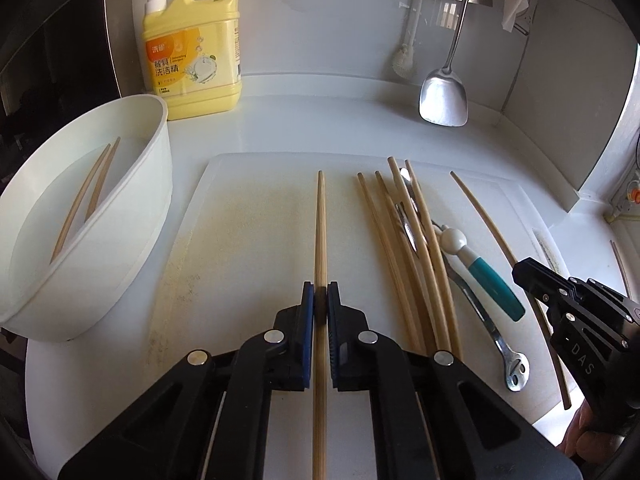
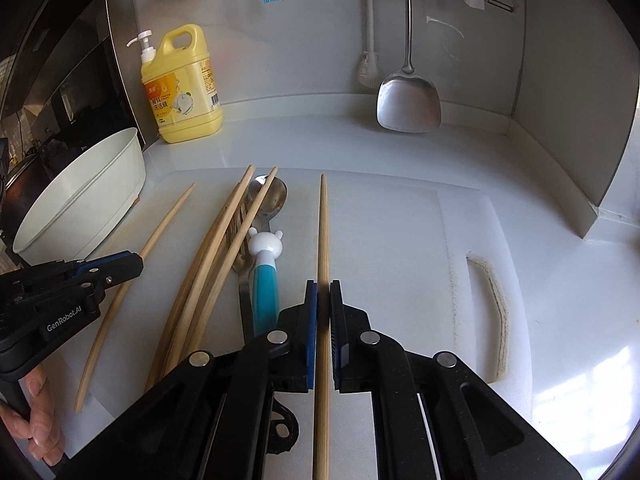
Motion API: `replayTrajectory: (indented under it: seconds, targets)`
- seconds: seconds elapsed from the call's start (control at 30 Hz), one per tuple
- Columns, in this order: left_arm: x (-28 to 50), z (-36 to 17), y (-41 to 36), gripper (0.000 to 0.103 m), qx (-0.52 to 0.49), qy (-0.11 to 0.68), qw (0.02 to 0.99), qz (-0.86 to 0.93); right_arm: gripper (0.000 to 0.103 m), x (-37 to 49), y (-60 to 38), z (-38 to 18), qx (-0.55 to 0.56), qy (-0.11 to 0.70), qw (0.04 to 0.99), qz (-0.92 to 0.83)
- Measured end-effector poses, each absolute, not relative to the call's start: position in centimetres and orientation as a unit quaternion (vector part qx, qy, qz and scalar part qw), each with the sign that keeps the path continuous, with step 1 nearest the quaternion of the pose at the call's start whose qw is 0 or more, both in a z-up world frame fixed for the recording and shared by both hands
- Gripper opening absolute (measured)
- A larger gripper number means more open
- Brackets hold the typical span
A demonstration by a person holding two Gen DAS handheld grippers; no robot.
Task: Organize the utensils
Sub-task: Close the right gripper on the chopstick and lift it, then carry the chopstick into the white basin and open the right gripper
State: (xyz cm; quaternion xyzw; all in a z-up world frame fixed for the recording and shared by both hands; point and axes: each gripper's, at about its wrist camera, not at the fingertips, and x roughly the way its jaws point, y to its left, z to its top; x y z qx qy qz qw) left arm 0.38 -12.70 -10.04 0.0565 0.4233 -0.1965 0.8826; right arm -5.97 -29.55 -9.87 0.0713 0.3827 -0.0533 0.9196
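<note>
My left gripper [image 1: 321,296] is shut on a bamboo chopstick [image 1: 320,240] that points forward over the white cutting board [image 1: 248,216]. My right gripper [image 2: 323,294] is shut on another chopstick [image 2: 323,236] over the same board [image 2: 400,240]. Several loose chopsticks [image 1: 404,248] lie to the right of the left gripper, with a metal spoon [image 1: 406,224] and a teal-handled utensil [image 1: 492,280] among them. They also show in the right wrist view [image 2: 216,256]. A white bowl [image 1: 132,208] at the left holds two chopsticks [image 1: 86,196].
A yellow dish-soap bottle [image 1: 196,52] stands at the back left. A steel spatula [image 1: 444,96] and a white brush [image 1: 404,56] hang against the back wall. The right gripper shows in the left wrist view [image 1: 532,276], the left one in the right wrist view [image 2: 120,268].
</note>
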Motion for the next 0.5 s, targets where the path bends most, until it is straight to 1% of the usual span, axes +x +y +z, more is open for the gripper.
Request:
replayTrajectory:
  seconds: [0.27,0.5]
  targets:
    - [-1.0,-5.1,-11.3,0.007,0.046,0.424,0.884,-0.192,0.006,-7.9,-30.2,-6.0,0.073,0.371,0.924,-0.056]
    - [-1.3,0.3,-6.4,0.007,0.017,0.411,0.898,-0.156,0.006,-7.8,-27.5,-1.8,0.064,0.354,0.933,-0.012]
